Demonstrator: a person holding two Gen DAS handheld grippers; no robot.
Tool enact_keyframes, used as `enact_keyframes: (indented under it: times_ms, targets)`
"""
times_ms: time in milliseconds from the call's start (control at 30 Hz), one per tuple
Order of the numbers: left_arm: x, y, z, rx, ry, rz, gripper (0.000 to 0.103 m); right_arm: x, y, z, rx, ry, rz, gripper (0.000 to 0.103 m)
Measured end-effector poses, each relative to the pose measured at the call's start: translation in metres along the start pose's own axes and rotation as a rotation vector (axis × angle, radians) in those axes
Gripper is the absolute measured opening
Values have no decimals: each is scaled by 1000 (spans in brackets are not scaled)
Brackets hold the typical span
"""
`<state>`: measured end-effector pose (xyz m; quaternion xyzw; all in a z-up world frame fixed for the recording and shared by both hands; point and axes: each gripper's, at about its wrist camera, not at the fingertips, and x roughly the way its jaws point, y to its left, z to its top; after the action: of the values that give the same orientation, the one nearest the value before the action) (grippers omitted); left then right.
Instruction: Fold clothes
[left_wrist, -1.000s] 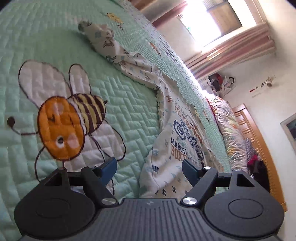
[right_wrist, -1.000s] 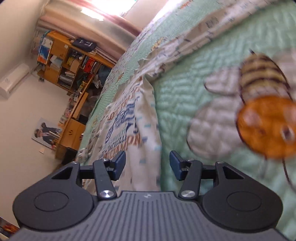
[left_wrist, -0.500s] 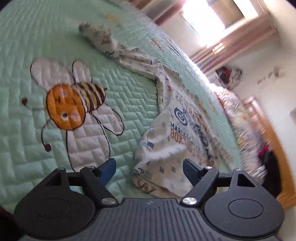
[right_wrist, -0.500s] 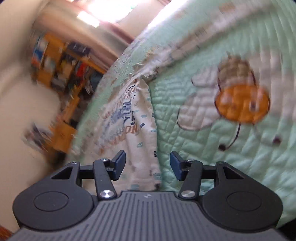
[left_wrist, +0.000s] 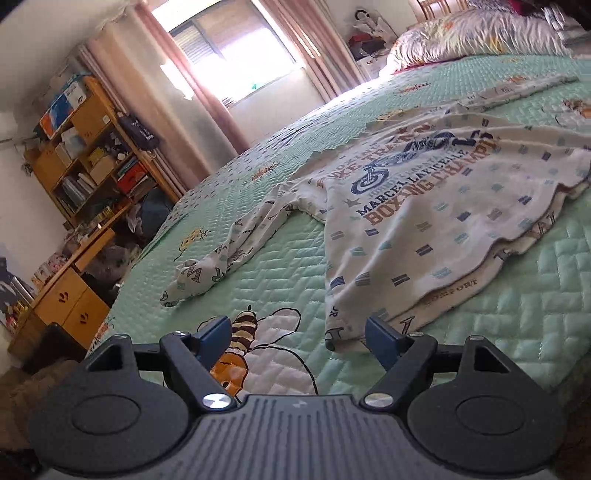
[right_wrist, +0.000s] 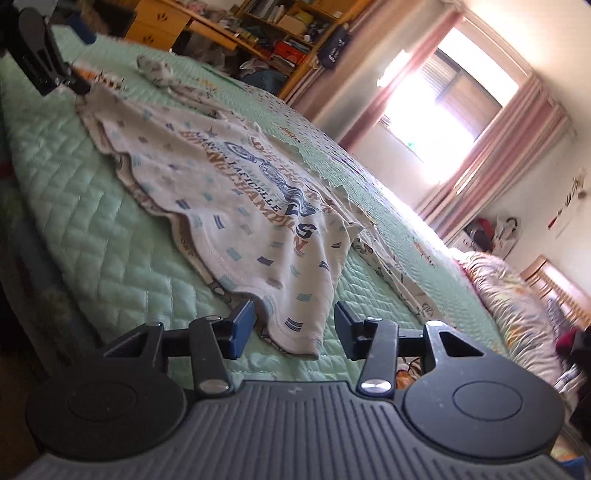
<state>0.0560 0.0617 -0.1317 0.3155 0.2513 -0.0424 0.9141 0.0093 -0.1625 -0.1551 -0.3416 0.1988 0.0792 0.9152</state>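
My left gripper (left_wrist: 297, 338) has its jaws spread wide at the bottom of the left wrist view, nothing between them; the right-hand finger sits just at the near hem corner of the shirt (left_wrist: 436, 206), not pressing it. The shirt lies face up across the centre and right of the frame on the green quilt (left_wrist: 273, 266), its printed lettering showing, one long sleeve (left_wrist: 236, 247) trailing to the left and ending in a crumpled cuff. The hem is wavy, with the back layer peeking out beneath. I judge the folding not yet begun: the garment is only spread, and not smoothly.

In the right wrist view, my right gripper (right_wrist: 293, 326) stands partly open, having just narrowed a little, with the other hem corner lying between the fingers but not pinched. The shirt runs from there toward the upper left, where the other gripper shows at the far corner. The second sleeve (right_wrist: 388, 258) stretches off to the right. Both corners, sleeves and body remain to be folded.
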Motion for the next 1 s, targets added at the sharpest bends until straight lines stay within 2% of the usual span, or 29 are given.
enact_keyframes:
  times_ms: [233,467,667,733,1000]
  targets:
    - [0,-26,-4,140,-31,59,86,12,23,-1,-155,9,-106,49]
    - [4,-40,-4,210,-59,108,88,21,38,-2,-248,-18,-234,52]
    - [8,-43,0,220,-68,113,89,19,29,2,-231,-61,-327,54]
    - [9,-44,1,241,-69,119,90,19,22,4,-208,-70,-334,55]
    - [2,-52,-5,428,-107,121,90,20,8,9,-158,-102,-385,55]
